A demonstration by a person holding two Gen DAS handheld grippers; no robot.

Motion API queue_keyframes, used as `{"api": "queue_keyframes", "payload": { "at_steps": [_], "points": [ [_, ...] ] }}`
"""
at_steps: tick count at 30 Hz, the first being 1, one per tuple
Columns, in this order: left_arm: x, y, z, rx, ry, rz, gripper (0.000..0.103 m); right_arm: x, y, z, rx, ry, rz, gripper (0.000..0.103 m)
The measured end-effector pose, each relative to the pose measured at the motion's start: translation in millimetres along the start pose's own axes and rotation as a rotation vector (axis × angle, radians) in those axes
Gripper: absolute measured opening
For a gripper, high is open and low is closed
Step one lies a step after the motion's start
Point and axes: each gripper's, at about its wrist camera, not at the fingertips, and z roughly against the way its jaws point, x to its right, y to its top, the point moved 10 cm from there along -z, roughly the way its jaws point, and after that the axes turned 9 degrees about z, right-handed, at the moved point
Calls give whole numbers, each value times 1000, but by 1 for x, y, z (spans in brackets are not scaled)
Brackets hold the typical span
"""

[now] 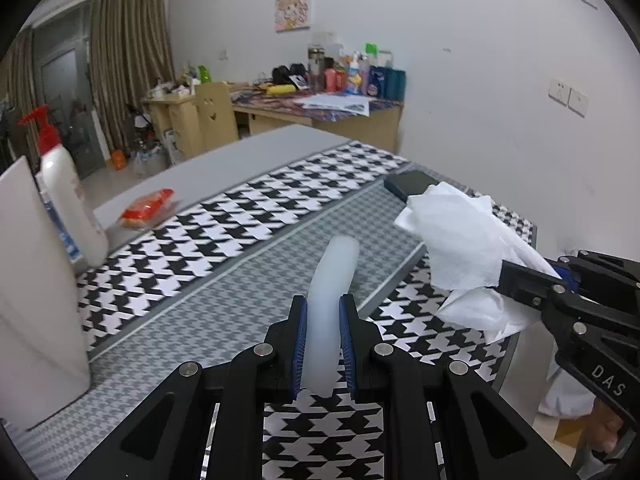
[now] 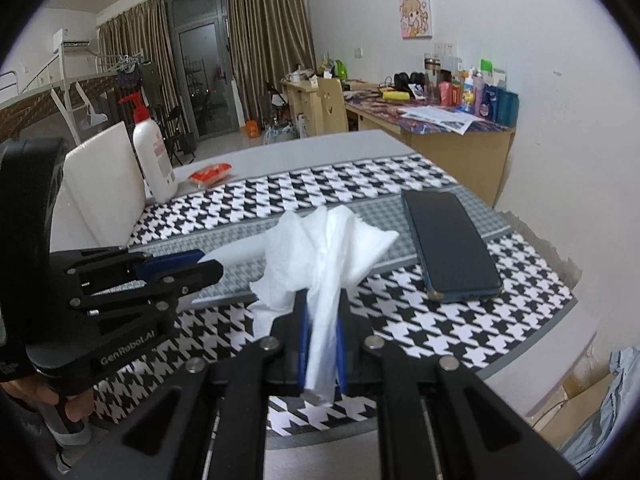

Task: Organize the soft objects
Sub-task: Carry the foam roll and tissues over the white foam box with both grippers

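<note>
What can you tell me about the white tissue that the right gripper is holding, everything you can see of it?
The white tissue is a thin, soft, crumpled paper sheet with a faint embossed texture. The right gripper is shut on its bunched, twisted middle, blue-padded fingers pressing either side. Above the grip it fans out in loose folds; a short tail hangs below. It is lifted clear of the houndstooth tablecloth, touching nothing but the fingers. In the left wrist view it juts up and left from the gripper.
</note>
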Motion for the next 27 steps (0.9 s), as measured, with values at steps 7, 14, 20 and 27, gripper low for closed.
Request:
{"api": "queue_keyframes", "payload": {
  "at_steps": [7, 14, 20, 27],
  "points": [
    [-6, 16, 27, 62, 34, -1, 18, -12, 22, 16, 56, 2, 23, 15],
    [-14, 26, 53, 117, 49, 11, 18, -21, 34, 27, 96, 1, 41, 15],
    [-18, 31, 69, 137, 62, 23, 18, -29, 43, 34, 122, 13, 51, 15],
    [-24, 38, 92, 167, 66, 54, 18, -38, 59, 46, 165, 20, 64, 15]
  ]
}}
